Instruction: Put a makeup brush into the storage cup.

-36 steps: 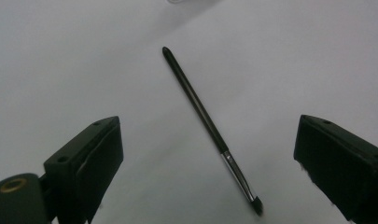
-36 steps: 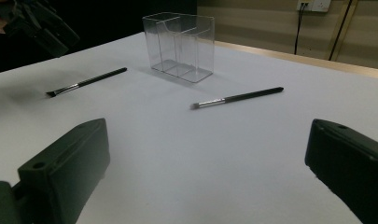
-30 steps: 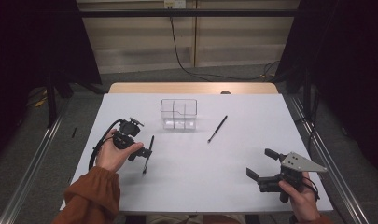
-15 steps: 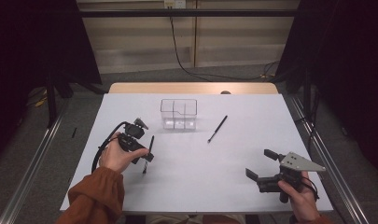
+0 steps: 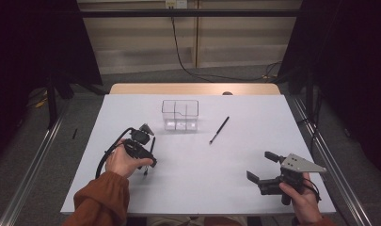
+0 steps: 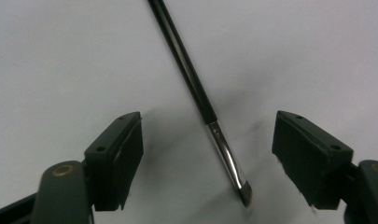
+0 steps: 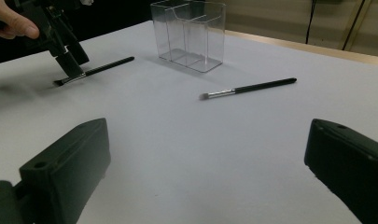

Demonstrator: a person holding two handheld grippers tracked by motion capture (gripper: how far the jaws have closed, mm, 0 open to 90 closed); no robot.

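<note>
On the white table (image 5: pixel 193 183) your left gripper (image 6: pixel 207 154) dropped and its jaws have just been closing, not yet touching the slim black makeup brush (image 6: pixel 196 88) between them, so the pickup's imminent.

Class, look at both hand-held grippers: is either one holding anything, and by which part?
Nothing is held. The left hand-held gripper has just been closing around the brush's metal ferrule, without touching it. The right hand-held gripper is open.

Left gripper (image 5: pixel 148 162) jaws straddle a brush (image 6: pixel 210 116) lying flat on the table (image 5: pixel 197 183); they have just been closing, with bare gaps either side of the handle. Beyond its tips, a clear plastic box (image 5: pixel 180 114) stands upright: the only tall obstacle. Right gripper (image 5: pixel 263 167): open tabletop directly ahead; a second brush (image 7: pixel 247 87) lies flat farther on, box behind it.
</note>
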